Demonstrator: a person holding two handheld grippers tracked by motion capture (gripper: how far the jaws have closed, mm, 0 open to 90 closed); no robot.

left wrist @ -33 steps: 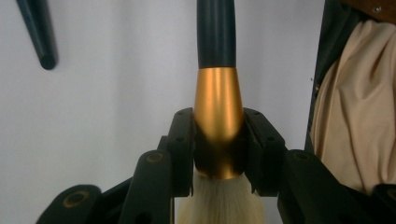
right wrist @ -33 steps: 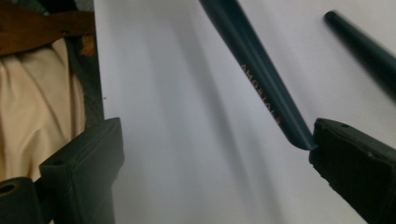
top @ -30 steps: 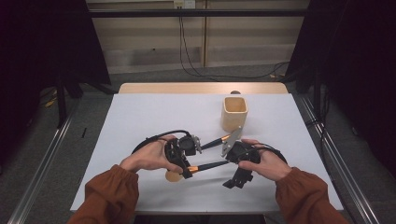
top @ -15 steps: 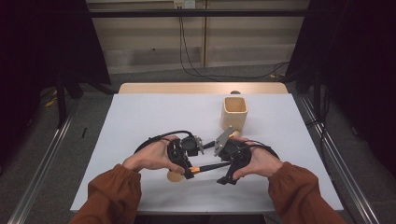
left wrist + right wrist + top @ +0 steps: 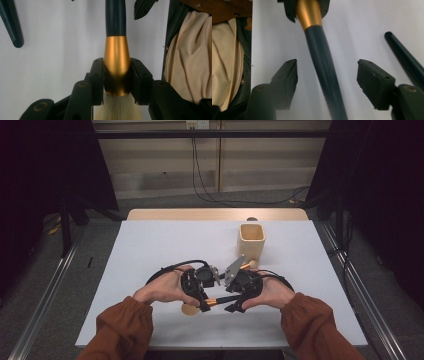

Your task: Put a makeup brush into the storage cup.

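My left hand-held gripper (image 5: pixel 117 75) is clamped on the gold ferrule of a makeup brush (image 5: pixel 116 50), one black pad pressed on each side of the metal, with the pale bristles fanning out beneath the jaws toward the camera and the dark teal handle running away from me over the white desk (image 5: pixel 57 50). From the high view that brush (image 5: pixel 220 300) lies level just above the desk (image 5: pixel 150 245) between my two hands, near the front edge, its bristle end under my left hand-held gripper (image 5: pixel 200 292) and its handle reaching across to my right hand-held gripper (image 5: pixel 237 297). My right hand-held gripper (image 5: pixel 327 80) has its jaws set around the handle and they have just been closing in; the handle passes between the two pads, but in the right gripper view there is clear desk showing on both sides of it, so the pads are not yet pressing on it. A second brush handle (image 5: pixel 404 57) lies on the desk off to one side, apart from the one I hold; its dark tip (image 5: pixel 11 22) also shows in the left gripper view. Farther back on the desk, well apart from my hands, a pale square cup (image 5: pixel 251 240) stands upright
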